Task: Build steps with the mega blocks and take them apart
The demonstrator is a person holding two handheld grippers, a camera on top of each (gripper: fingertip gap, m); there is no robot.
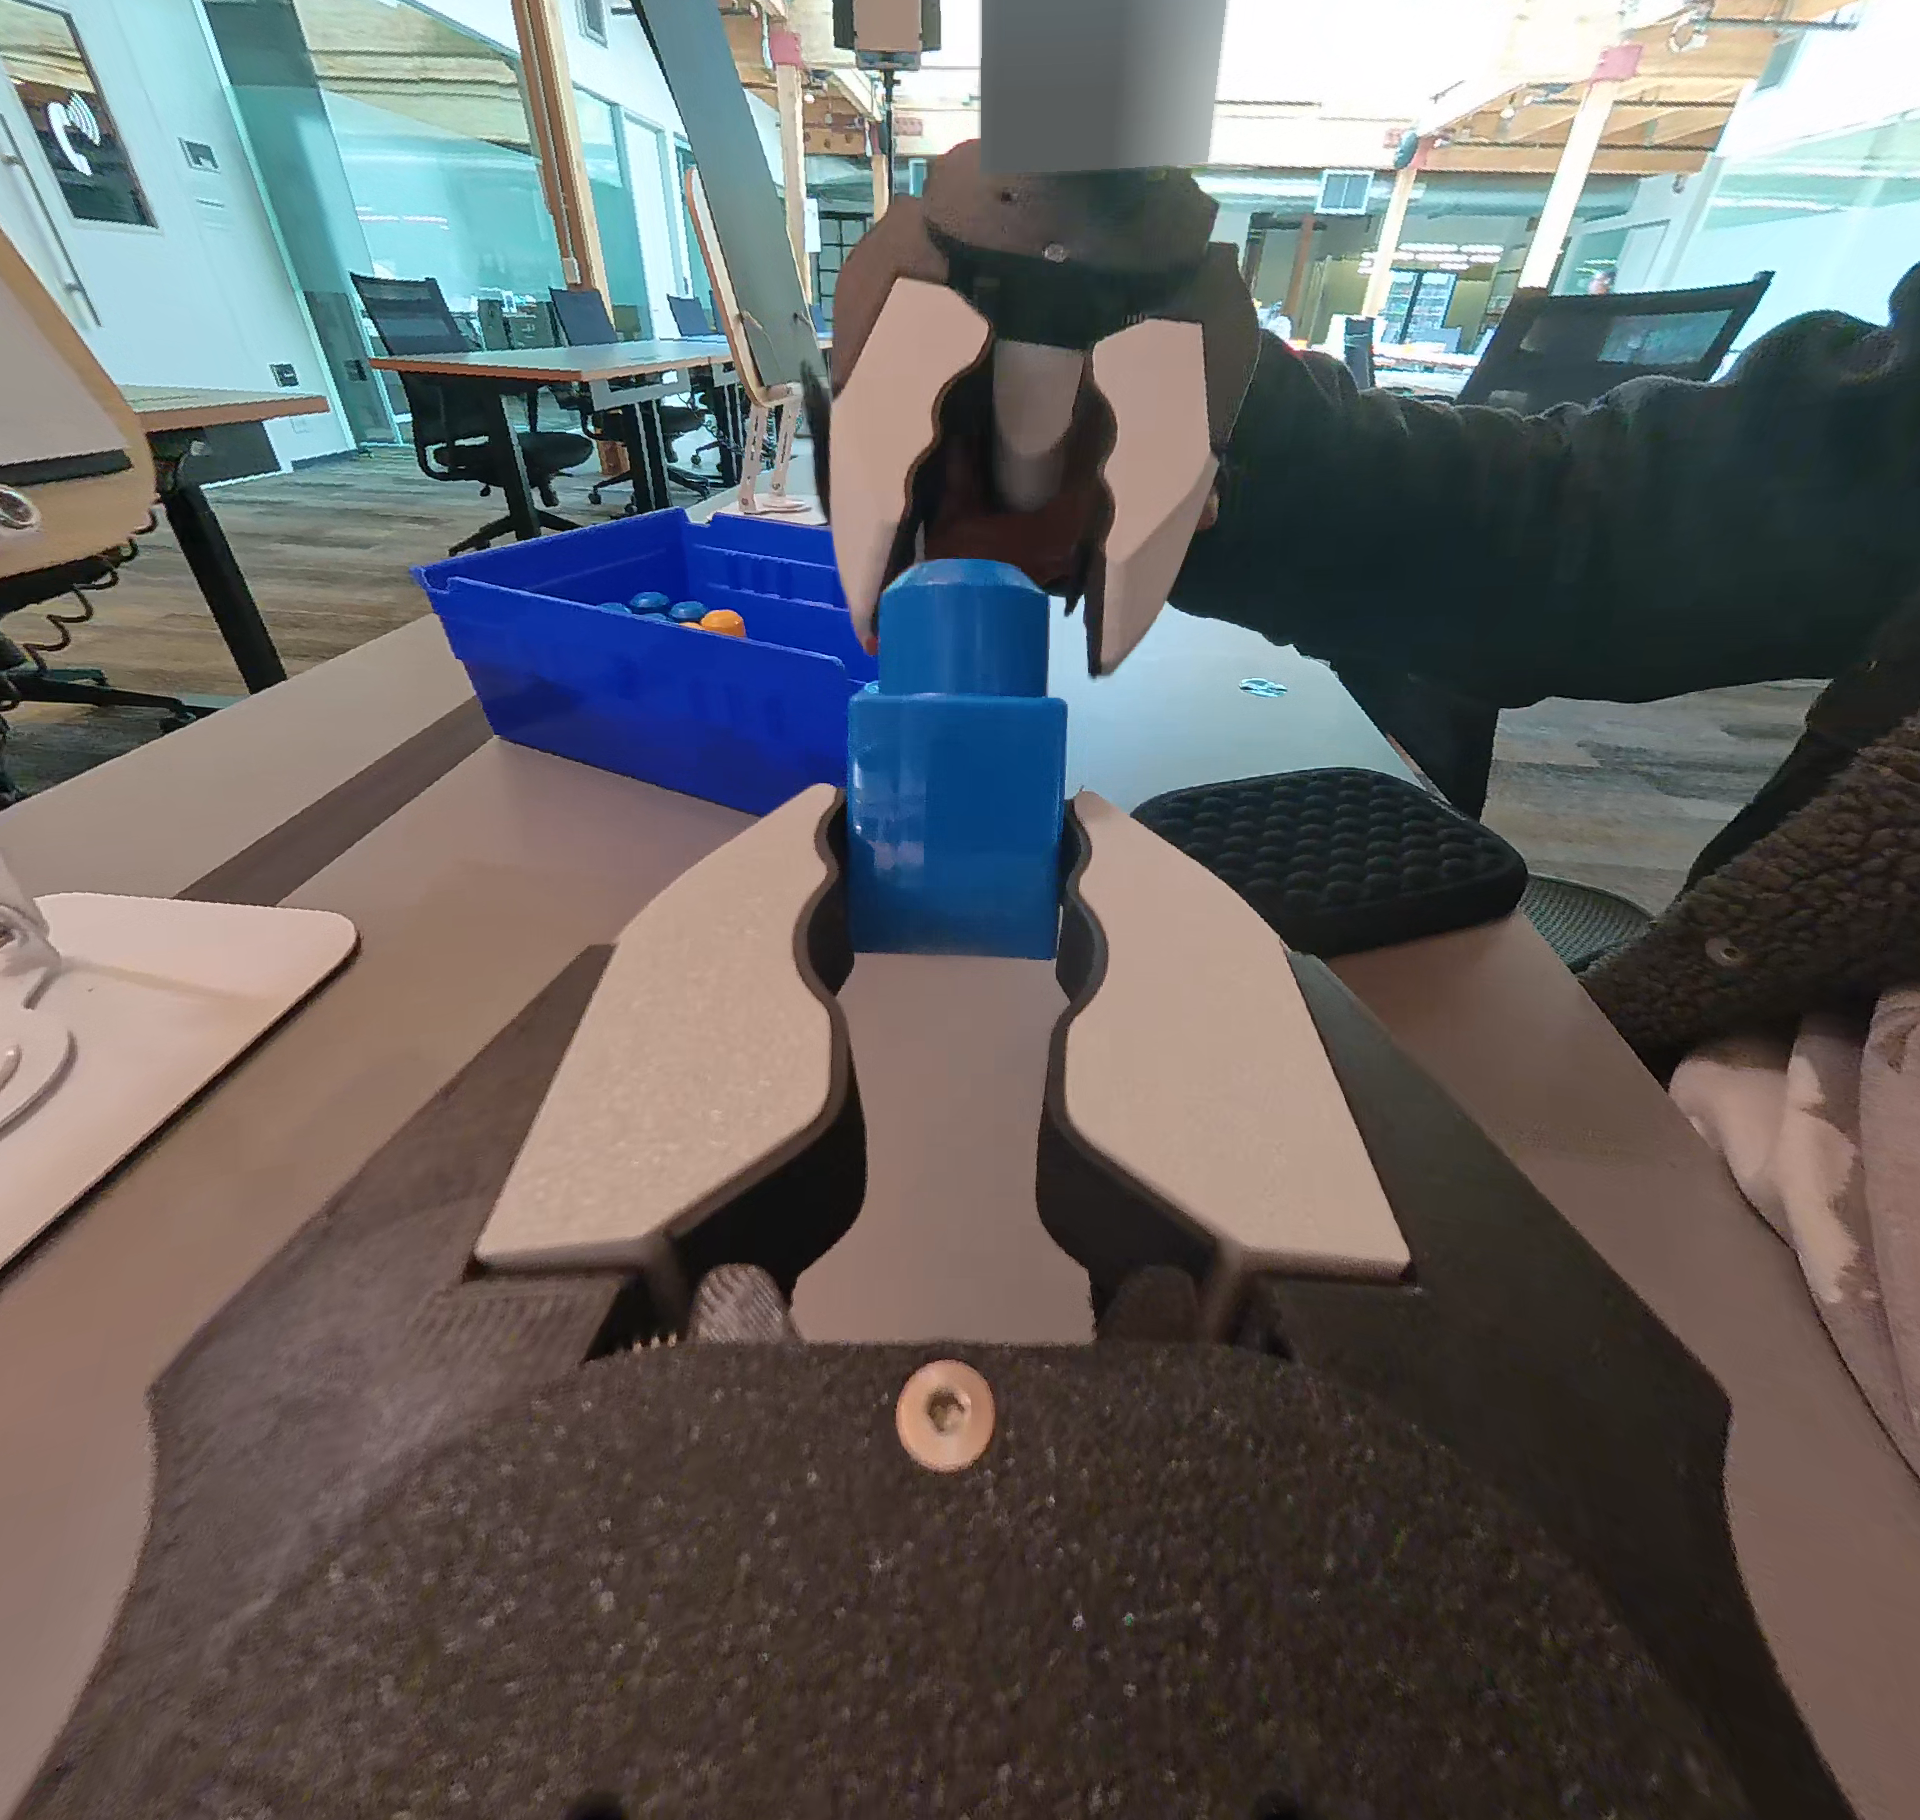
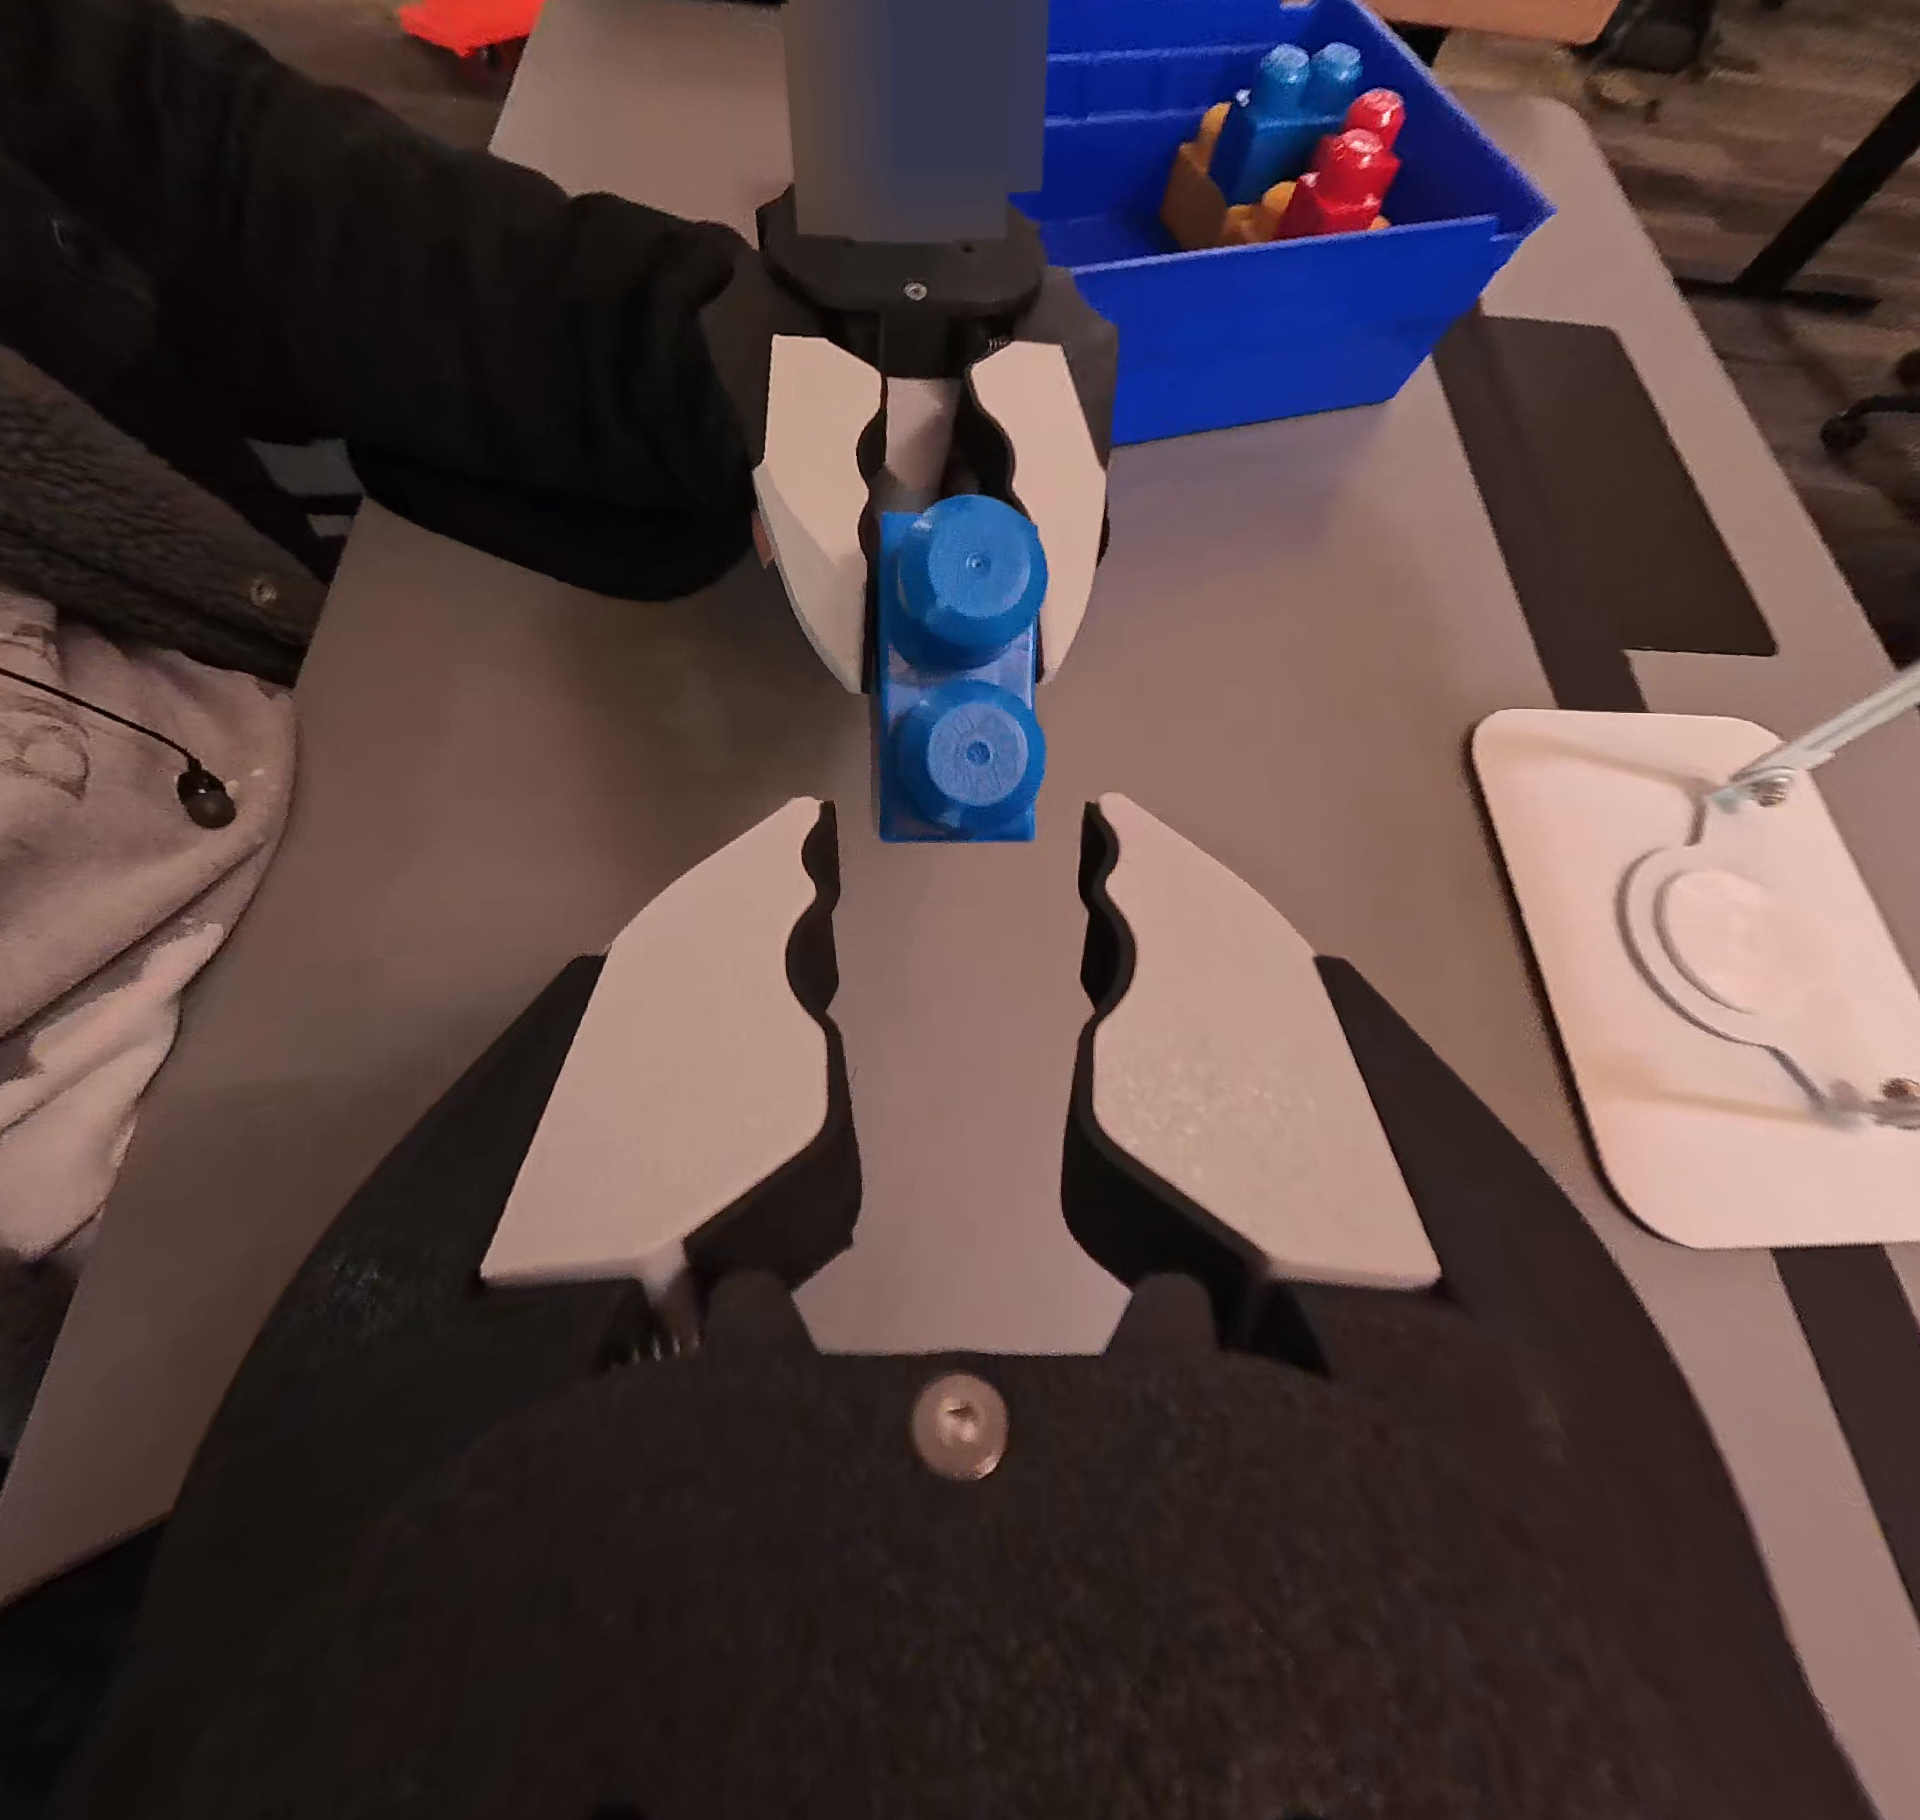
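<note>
A blue two-stud mega block [image 1: 956, 835] stands upright and appears to rest on the grey table [image 1: 582, 866]. My left gripper [image 1: 956, 820] is shut on its lower body, one finger on each side. In the right wrist view the block [image 2: 956, 679] lies lengthwise ahead, with the left gripper [image 2: 951, 648] clamped on its far half. My right gripper [image 2: 956, 814] is open and empty, its tips level with the block's near end without touching. In the left wrist view the right gripper [image 1: 987, 648] hangs open over the block's top stud.
A blue bin [image 2: 1247, 357] at the back holds several blue, red and orange blocks [image 2: 1299, 160]; it also shows in the left wrist view [image 1: 644, 700]. A white lamp base [image 2: 1662, 991] lies to one side. A black textured pad [image 1: 1340, 845] and dark sleeves [image 2: 468, 347] are nearby. My hands' fingertips stand some 5 cm from each other.
</note>
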